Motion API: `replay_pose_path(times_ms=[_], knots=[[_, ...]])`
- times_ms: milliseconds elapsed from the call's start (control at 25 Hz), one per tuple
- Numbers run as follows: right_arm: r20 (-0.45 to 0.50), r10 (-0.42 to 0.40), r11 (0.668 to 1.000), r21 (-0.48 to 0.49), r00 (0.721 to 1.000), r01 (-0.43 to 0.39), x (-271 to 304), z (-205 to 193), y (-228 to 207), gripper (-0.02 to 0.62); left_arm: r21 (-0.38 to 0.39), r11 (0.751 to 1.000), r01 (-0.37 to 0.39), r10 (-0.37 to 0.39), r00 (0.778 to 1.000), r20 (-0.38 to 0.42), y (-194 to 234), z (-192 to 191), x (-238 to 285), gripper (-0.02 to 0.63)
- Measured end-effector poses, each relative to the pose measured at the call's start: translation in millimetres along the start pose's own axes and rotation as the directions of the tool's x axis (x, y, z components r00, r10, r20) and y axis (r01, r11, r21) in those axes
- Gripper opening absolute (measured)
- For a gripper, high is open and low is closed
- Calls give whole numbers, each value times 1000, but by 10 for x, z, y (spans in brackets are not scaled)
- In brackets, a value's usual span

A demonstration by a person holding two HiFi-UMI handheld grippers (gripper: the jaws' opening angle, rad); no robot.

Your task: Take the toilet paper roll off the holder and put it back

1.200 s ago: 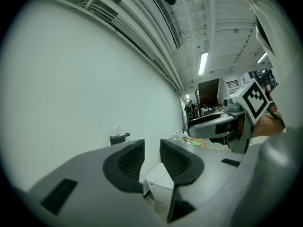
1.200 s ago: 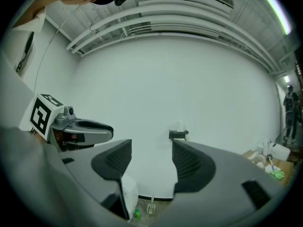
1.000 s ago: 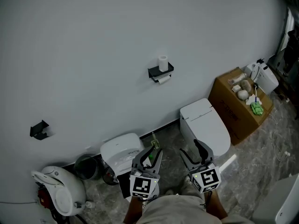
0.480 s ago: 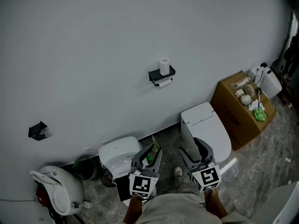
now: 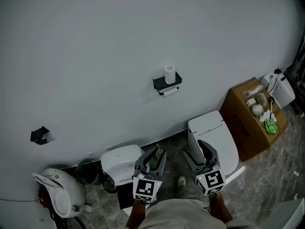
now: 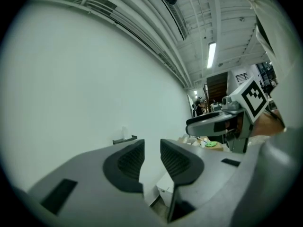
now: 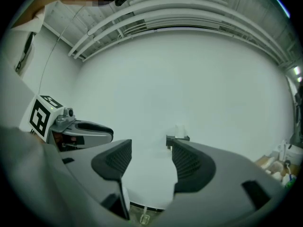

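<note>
Plainly, the toilet paper roll (image 5: 169, 74), a small white cylinder, is seen standing upright on the flat top of the holder (image 5: 164, 84), toward its right end. The holder is a black, box-shaped shelf fixed to the smooth pale wall (image 5: 95, 56), and a strip of white paper shows under it. Below, a glossy white toilet (image 5: 217, 135) is set against the foot of the wall. A brown cardboard box (image 5: 248, 123) stands at its right on the grey, marble-veined floor (image 5: 271, 171). Faint print is carried on the box's side, but it cannot be read; only black-and-white square patterns are borne by the marker cubes. The left gripper (image 5: 151, 159), grey with ribbed black pads, is held with its jaws drawn together to a narrow slit, nothing between them. The right gripper (image 5: 200, 155) is held with its jaws clearly apart and empty. Both are well apart from the roll and touch nothing.
</note>
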State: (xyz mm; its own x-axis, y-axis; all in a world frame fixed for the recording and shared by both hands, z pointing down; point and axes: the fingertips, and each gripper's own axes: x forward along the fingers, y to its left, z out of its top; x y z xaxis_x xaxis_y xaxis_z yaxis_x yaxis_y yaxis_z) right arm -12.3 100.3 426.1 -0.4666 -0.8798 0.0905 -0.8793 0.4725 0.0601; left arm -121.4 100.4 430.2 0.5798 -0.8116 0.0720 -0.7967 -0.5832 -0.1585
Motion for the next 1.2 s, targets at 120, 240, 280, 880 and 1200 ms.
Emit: replay_pose_path(times_ms=[120,240,280,880,1200], knots=[[-1,9,1000,8,1000,-9,112,-12,-166,267,1,1000,-6,6,1000,-6,24,18,199,109],[-9,21,1000,12,1000,-21,225,-35,-346,267,3,1000,-15,15,1000,-10,52,37,420,109],[-12,26,1000,14,1000,-26,265,-41,-406,267,3,1000,-17,17,1000,-11,59,42,493,109],[-6,139,989,60,990,-138,848,-115,-1109,255,-6,995,-97,97,993,-62,168,67,1357,120],[-1,143,986,82,990,-143,1012,-158,-1324,252,-13,994,-110,109,992,-71,281,71,1637,155]])
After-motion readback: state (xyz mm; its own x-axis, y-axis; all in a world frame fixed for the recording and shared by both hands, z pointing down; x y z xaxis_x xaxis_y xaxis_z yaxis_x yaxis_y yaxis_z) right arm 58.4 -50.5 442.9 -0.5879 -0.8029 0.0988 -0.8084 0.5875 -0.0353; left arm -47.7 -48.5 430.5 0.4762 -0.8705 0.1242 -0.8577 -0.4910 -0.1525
